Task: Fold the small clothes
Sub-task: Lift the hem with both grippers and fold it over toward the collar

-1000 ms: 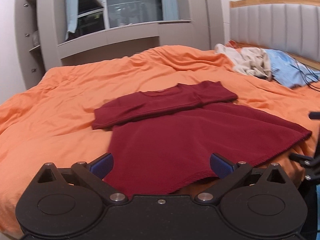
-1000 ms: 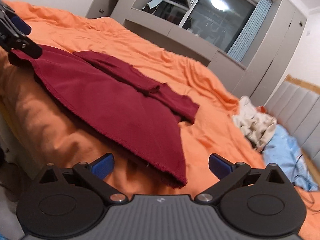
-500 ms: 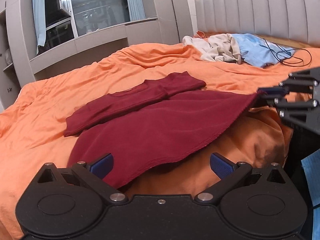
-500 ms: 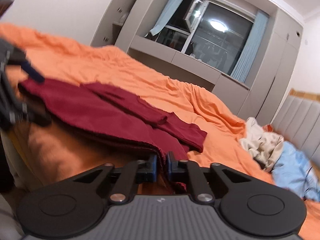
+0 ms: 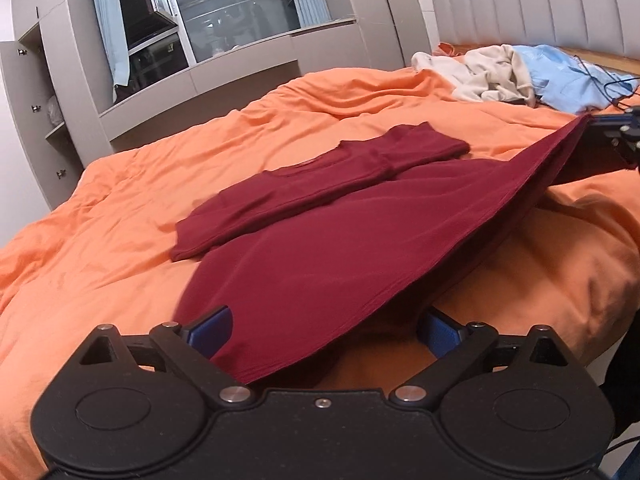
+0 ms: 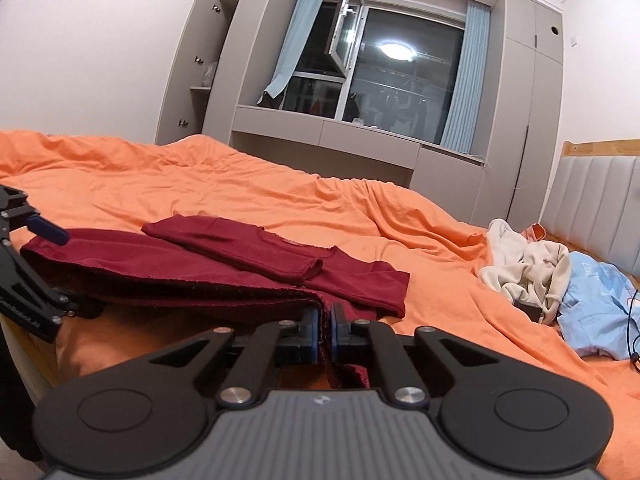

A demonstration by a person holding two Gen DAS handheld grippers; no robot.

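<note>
**A:** Two claws show, one per view. What is each doing?

**B:** The right claw (image 6: 325,330), low in the centre of the right wrist view, is pressed together on a hem corner of the dark red garment (image 6: 248,256), so that corner is lifted off the bed. Its jaws have just been closing, with the cloth between them.

**A:** And the left claw?

**B:** The left claw (image 5: 324,330), at the bottom of the left wrist view, stands wide apart. The opposite hem corner lies between its blue pads (image 5: 210,330). The cloth may brush the left pad; the view is too close to be sure. Nothing is pinched.

**A:** Where is the garment?

**B:** Spread across the middle of both frames on the orange duvet (image 5: 100,216). Its top part with the sleeves lies folded flat as a band. The skirt part slopes up toward the right edge of the left wrist view, where the right claw holds it.

**A:** Anything else?

**B:** A cream garment (image 6: 528,268) and a light blue one (image 6: 596,300) are heaped at the right, near the padded headboard (image 6: 596,196).
</note>
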